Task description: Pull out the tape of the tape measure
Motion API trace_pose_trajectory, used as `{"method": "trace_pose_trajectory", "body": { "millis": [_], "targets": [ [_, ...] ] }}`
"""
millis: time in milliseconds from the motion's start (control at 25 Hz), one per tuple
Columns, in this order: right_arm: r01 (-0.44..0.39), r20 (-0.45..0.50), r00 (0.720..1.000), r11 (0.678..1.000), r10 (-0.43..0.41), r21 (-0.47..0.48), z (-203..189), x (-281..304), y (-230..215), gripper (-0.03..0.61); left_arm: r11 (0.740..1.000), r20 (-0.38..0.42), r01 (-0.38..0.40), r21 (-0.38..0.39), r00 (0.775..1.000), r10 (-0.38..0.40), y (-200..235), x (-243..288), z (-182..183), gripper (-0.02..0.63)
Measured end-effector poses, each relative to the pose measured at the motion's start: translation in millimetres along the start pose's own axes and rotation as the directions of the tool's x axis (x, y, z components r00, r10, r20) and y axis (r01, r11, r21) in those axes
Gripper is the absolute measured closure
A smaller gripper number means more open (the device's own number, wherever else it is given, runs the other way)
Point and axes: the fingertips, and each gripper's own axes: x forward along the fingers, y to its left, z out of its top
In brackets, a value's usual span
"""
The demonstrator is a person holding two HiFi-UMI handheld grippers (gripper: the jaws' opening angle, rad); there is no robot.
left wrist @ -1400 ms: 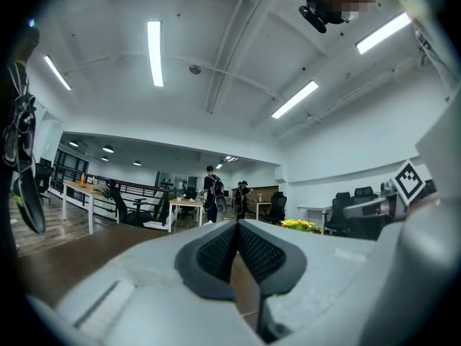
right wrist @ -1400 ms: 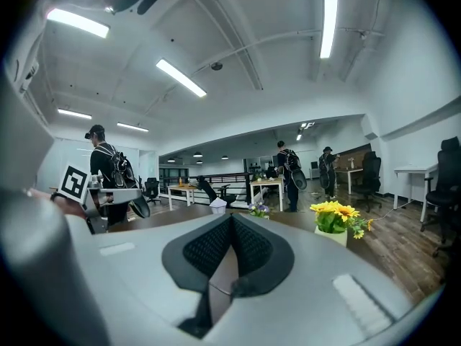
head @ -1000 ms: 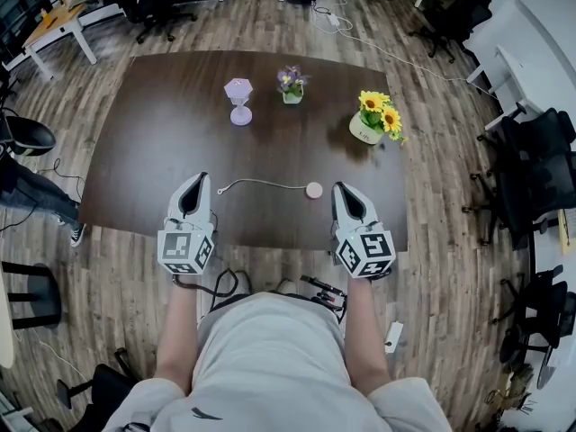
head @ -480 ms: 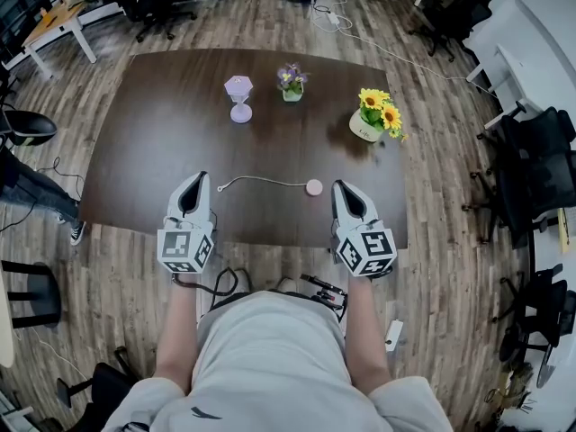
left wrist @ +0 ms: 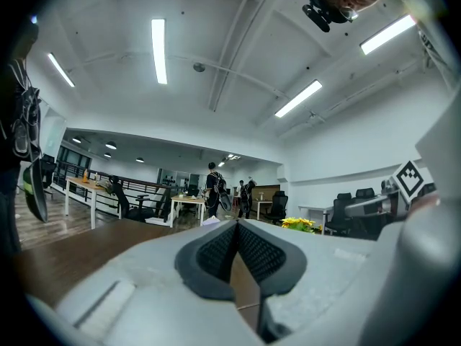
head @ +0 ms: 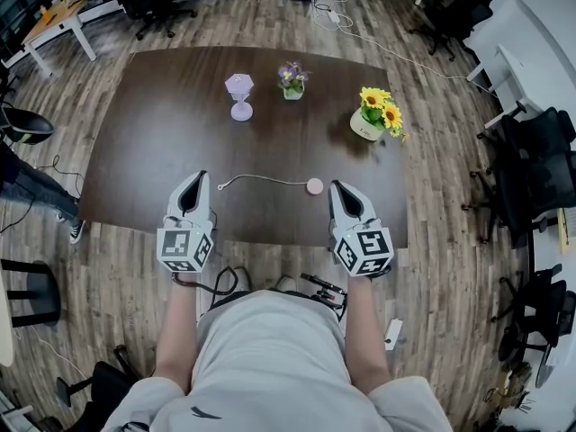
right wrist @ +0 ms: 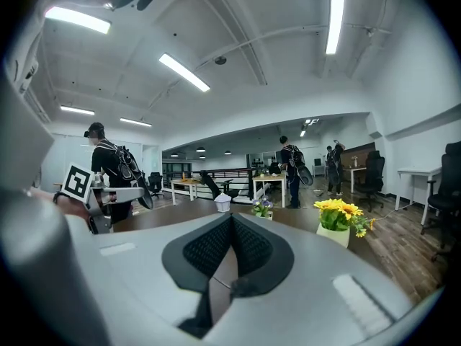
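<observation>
Pointing across the dark table point(head: 153, 142) from its near edge, the left gripper point(head: 199, 180) has its jaws pressed together, empty. Just right of its tips lies the tape point(head: 265, 180), running left to right from free end point(head: 221, 188) to pink round case point(head: 314, 186). The case lies just beside the right gripper point(head: 336, 187), likewise closed and empty.

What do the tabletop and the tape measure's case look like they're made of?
Tabletop: wood or wood-look laminate, judging by its even dark brown, low-sheen surface.
Tape measure case: probably plastic, since it is smooth, pale pink and round, but it is too small to be sure.
</observation>
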Motion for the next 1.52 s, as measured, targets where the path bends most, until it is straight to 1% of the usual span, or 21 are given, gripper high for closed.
{"method": "trace_pose_trajectory", "body": {
  "millis": [840,1120,1520],
  "targets": [
    [-0.008,-0.007,1.0,1.0,0.008,0.022,-3.9,5.3,-1.6,0.58,1.0,-0.017,-0.007,-0.013,1.0,0.006,5.0,3.3,-7.7,0.608],
    [-0.031,0.016,0.999,0.998,0.031,0.046,-0.6,2.3,2.8,0.578,1.0,-0.016,-0.009,-0.011,1.0,0.008,5.0,0.4,-7.1,0.608],
    [-0.01,0.009,1.0,1.0,0.009,0.022,-1.0,-1.1,4.2,0.578,1.0,-0.022,-0.008,-0.014,1.0,0.008,4.9,-3.8,-9.1,0.609]
  ]
}}
